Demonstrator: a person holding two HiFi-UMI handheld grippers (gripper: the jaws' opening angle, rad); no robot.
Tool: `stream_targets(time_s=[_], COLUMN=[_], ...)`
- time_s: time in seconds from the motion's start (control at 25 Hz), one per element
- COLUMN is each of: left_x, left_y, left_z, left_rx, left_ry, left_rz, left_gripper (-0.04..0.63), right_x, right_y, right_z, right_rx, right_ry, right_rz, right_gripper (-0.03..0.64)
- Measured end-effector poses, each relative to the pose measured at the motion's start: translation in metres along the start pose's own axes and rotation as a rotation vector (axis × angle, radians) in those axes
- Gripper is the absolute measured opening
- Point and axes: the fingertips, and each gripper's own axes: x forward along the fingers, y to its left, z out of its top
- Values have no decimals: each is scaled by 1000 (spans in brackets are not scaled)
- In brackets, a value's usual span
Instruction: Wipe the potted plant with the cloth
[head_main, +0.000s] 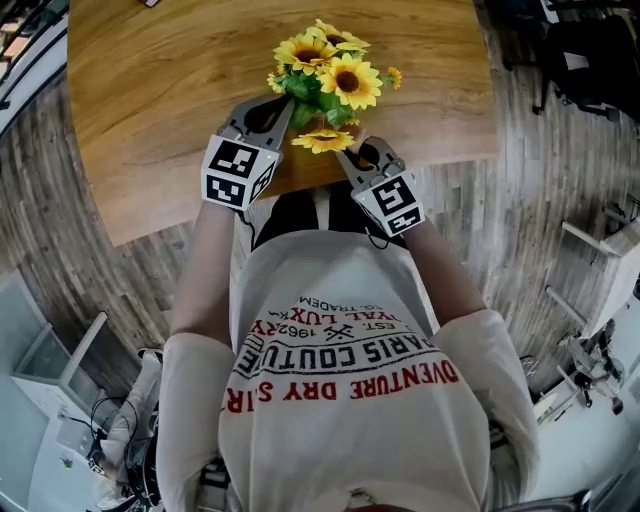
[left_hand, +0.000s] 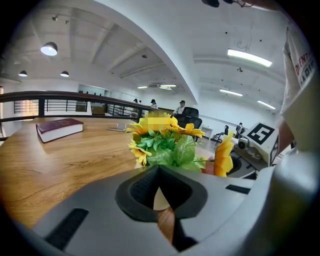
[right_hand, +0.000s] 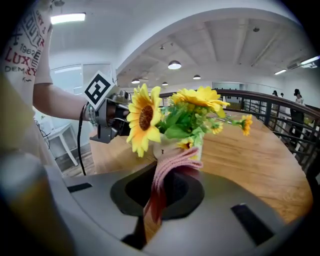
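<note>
left gripper (left_hand: 159, 168): my jaws are closed tight on each other with nothing pinched between them. The tips sit just beside the white pot, on the plant's left.
right gripper (right_hand: 166, 172): my jaws are clamped on the cloth. The tips point at the pot from the plant's right.
cloth (right_hand: 175, 159): pink and folded. It arches up out of my right jaws, and its top fold lies against the front of the pot just under the leaves, as far as I can tell.
potted plant (head_main: 325, 72): yellow sunflowers and green leaves in a small white pot. It stands upright near the counter's edge on my side, between my two grippers.
counter (head_main: 160, 90): pale wood with a rounded edge.
book (left_hand: 59, 128): dark red and lying flat on the counter, well apart from the plant.
floor (head_main: 60, 230): grey wood planks beneath the counter's edge.
</note>
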Motion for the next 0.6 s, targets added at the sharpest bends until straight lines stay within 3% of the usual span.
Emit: stream_targets(time_s=[0.36, 0.6], left_x=[-5, -6], left_y=[-2, 2], left_z=[2, -6], left_rx=[-48, -107], left_ry=[-20, 2], left_rz=[104, 212], left_gripper=[15, 15], right_x=[-20, -21], right_y=[-76, -139], right_z=[-25, -25], right_rx=[-37, -144], right_ry=[122, 183], right_rz=[-58, -52], right_gripper=[34, 35])
